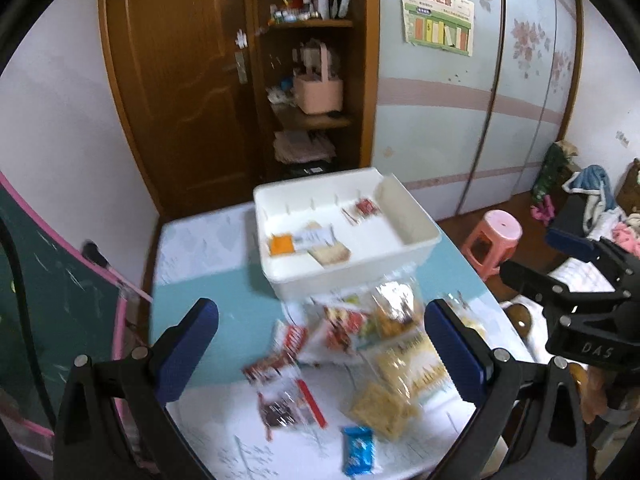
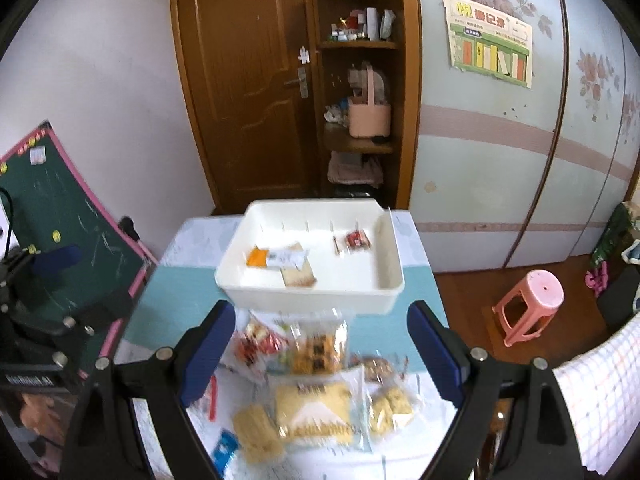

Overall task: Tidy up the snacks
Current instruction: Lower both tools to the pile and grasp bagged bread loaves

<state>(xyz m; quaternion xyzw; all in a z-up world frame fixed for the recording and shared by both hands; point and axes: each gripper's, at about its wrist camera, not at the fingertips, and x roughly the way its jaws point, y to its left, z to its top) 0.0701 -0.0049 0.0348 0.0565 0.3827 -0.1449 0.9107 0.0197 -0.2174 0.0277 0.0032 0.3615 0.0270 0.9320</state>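
Note:
A white bin (image 1: 416,236) (image 2: 394,280) stands at the far end of a small table; an orange packet (image 1: 281,245) (image 2: 257,257), a pale wrapped snack and a red packet (image 1: 366,207) (image 2: 357,239) lie inside it. A loose pile of snack packets (image 1: 360,340) (image 2: 316,384) covers the near part of the table, with a blue wrapper (image 1: 359,450) (image 2: 225,449) at the near edge. My left gripper (image 1: 322,330) hangs open above the pile, holding nothing. My right gripper (image 2: 320,336) is also open and empty above the pile. The right gripper also shows at the right edge of the left wrist view.
The table (image 1: 224,292) (image 2: 172,296) has a teal and white cloth. A green chalkboard (image 1: 56,280) (image 2: 76,208) leans at its left. A pink stool (image 1: 494,238) (image 2: 530,306) stands on the floor to the right. A wooden door and open shelves lie behind.

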